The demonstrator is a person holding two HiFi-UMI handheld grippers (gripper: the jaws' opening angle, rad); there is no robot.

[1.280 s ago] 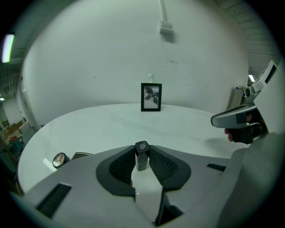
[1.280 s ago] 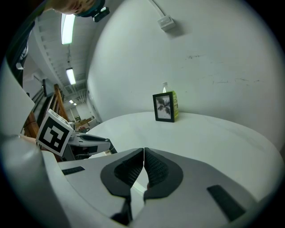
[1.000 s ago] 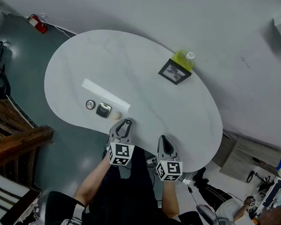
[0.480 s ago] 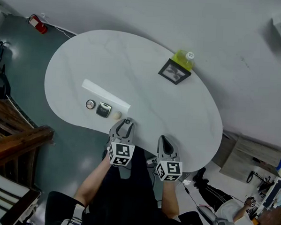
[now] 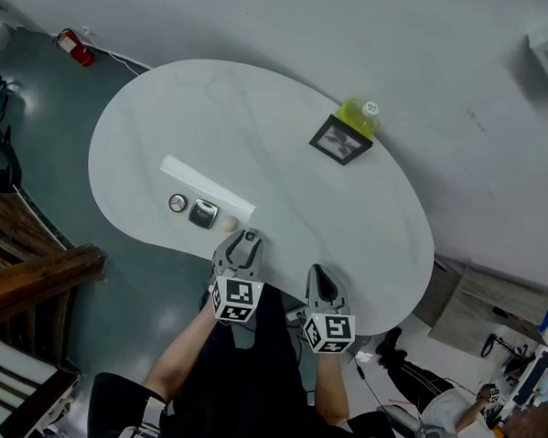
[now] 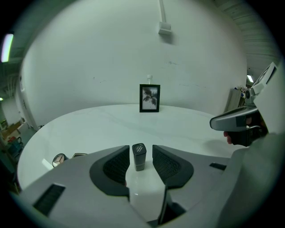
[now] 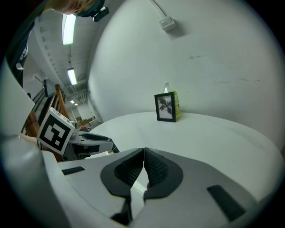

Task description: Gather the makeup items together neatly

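The left gripper [image 5: 242, 246] had just been opening its jaws. A dark lipstick [image 6: 139, 156] stood upright between them, untouched, at the desk's [image 5: 260, 130] near edge, near the compacts [image 5: 202, 213]. The right gripper [image 7: 144, 156] was closed on nothing.

White, faintly veined worktop [image 5: 261, 121]. Black picture frame [image 5: 341, 140], grey plant print; yellow-green box [image 5: 360, 115] behind the frame. Black makeup tube [image 6: 139, 156]. My left hand-held gripper [image 5: 244, 239] and right hand-held gripper [image 5: 319, 273]: grey, black ribbed pads, black-and-white square markers.
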